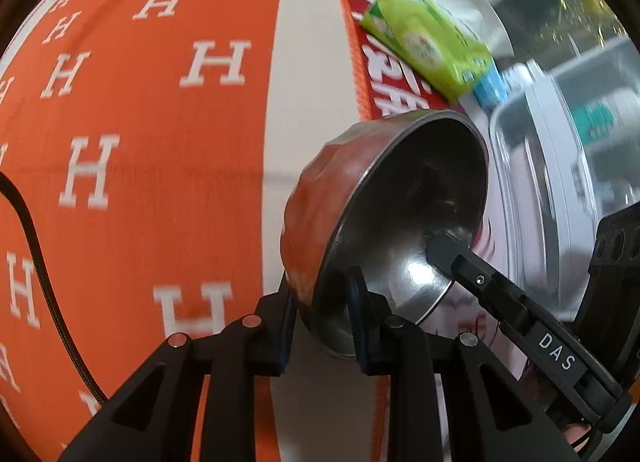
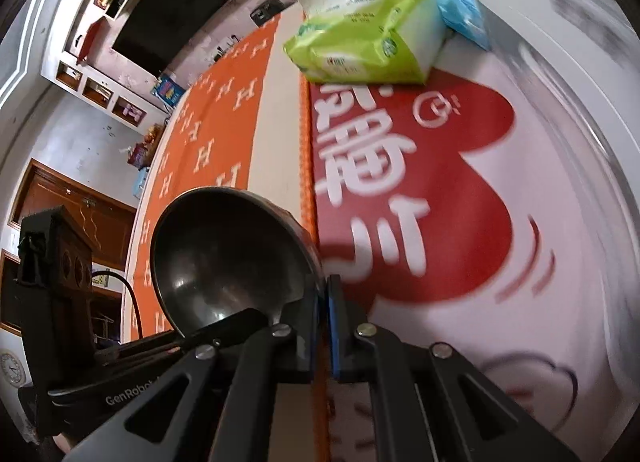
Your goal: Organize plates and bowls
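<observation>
A steel bowl [image 1: 420, 202] with an orange-tinted outside hangs tilted above the table, its inside facing right in the left wrist view. My left gripper [image 1: 320, 302] is shut on its near rim, one pad outside and one inside. One finger [image 1: 452, 258] of the right gripper reaches into the bowl from the right. In the right wrist view the bowl [image 2: 224, 246] sits at lower left and my right gripper [image 2: 323, 302] is shut on its thin right rim. A finger [image 2: 240, 318] of the left gripper lies inside the bowl there.
An orange cloth with white H letters [image 1: 120, 142] covers the table, with a red and white mat [image 2: 400, 182] beside it. A green tissue pack [image 2: 360, 46] and blue packets [image 2: 460, 10] lie on the mat's far end. A clear plastic container [image 1: 560, 182] stands right. A black cable [image 1: 36, 254] crosses the cloth.
</observation>
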`<state>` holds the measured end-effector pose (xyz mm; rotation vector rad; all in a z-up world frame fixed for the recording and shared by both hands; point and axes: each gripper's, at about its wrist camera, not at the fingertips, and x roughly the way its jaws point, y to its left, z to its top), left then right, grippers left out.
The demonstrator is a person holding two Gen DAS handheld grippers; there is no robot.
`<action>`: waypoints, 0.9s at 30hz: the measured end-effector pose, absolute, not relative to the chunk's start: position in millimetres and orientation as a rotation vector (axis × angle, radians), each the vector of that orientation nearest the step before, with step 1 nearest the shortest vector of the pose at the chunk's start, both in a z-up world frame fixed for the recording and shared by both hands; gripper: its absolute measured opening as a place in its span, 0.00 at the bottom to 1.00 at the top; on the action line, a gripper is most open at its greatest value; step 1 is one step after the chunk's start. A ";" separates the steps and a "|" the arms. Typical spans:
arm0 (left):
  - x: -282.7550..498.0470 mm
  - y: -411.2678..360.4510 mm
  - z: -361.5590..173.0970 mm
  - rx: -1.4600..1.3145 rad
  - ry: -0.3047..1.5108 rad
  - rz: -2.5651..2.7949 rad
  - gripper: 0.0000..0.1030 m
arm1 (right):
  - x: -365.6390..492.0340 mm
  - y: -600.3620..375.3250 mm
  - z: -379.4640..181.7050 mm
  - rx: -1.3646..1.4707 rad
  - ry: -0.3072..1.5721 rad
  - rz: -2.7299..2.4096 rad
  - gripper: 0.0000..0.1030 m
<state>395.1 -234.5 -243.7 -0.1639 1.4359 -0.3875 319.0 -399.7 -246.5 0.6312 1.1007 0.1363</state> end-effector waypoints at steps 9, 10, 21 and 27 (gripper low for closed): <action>328.2 -234.9 -234.7 -0.103 1.509 -0.410 0.23 | 254.8 -390.7 -239.0 0.579 1.202 0.149 0.05; 322.3 -234.8 -233.9 -0.100 1.517 -0.415 0.23 | 249.1 -390.0 -238.2 0.574 1.210 0.152 0.05; 254.5 -227.4 -212.8 -0.057 1.550 -0.476 0.23 | 178.0 -377.3 -216.9 0.527 1.257 0.175 0.07; 222.9 -221.0 -191.5 -0.043 1.528 -0.502 0.23 | 145.7 -369.8 -196.8 0.522 1.251 0.168 0.07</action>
